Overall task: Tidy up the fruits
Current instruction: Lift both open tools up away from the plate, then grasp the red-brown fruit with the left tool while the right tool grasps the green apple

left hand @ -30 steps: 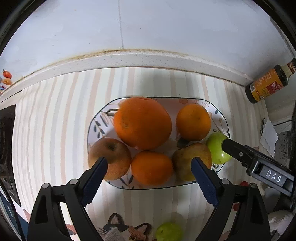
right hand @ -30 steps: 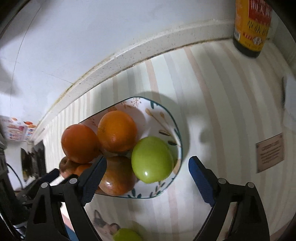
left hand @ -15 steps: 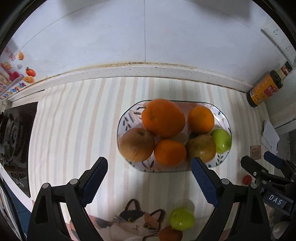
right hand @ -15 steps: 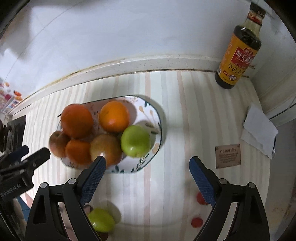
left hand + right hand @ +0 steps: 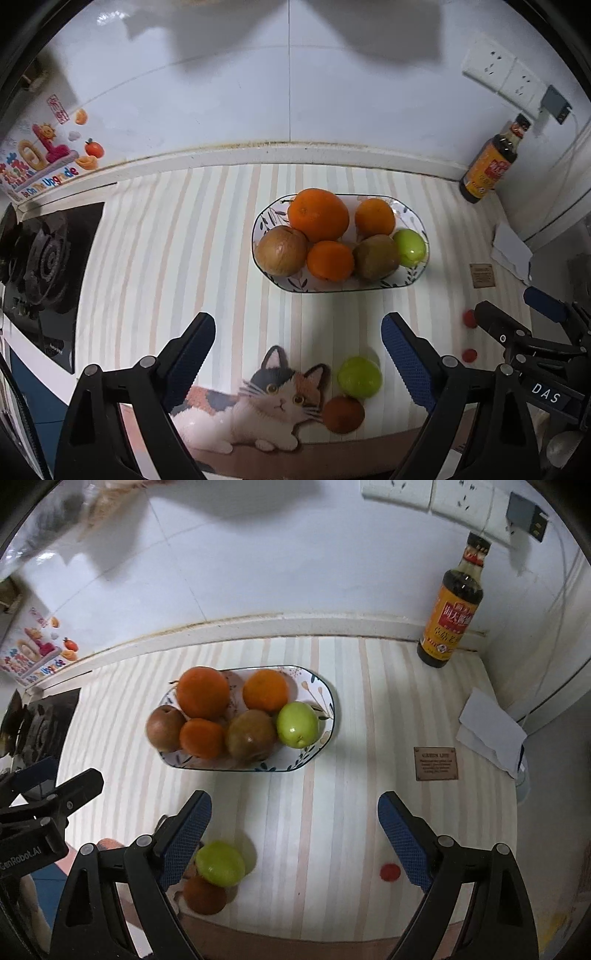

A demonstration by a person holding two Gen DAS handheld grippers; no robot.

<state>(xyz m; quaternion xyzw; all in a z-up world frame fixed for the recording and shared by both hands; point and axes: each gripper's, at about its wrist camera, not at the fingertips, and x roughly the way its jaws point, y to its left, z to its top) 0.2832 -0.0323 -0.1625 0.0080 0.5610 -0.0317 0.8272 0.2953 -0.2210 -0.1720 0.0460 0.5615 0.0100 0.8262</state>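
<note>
Plate (image 5: 419,275) holds 6 fruits: 3 oranges (image 5: 318,219), 2 brown apples (image 5: 282,250), 1 green apple (image 5: 409,247) at its 3 o'clock. Off plate at 6 o'clock: 1 loose green apple (image 5: 359,376), 1 reddish fruit (image 5: 343,414). Left gripper (image 5: 299,352) and right gripper (image 5: 293,830) jaws apart, empty.

— Where are the two grippers relative to the plate (image 5: 413,282)?

— Both are held above the counter on its near side, pointing steeply down. The left gripper (image 5: 298,341) has its jaws spread wide with nothing between them.

— And the other?

— The right gripper (image 5: 294,819) is likewise spread and empty, nearer the plate's right end.
</note>
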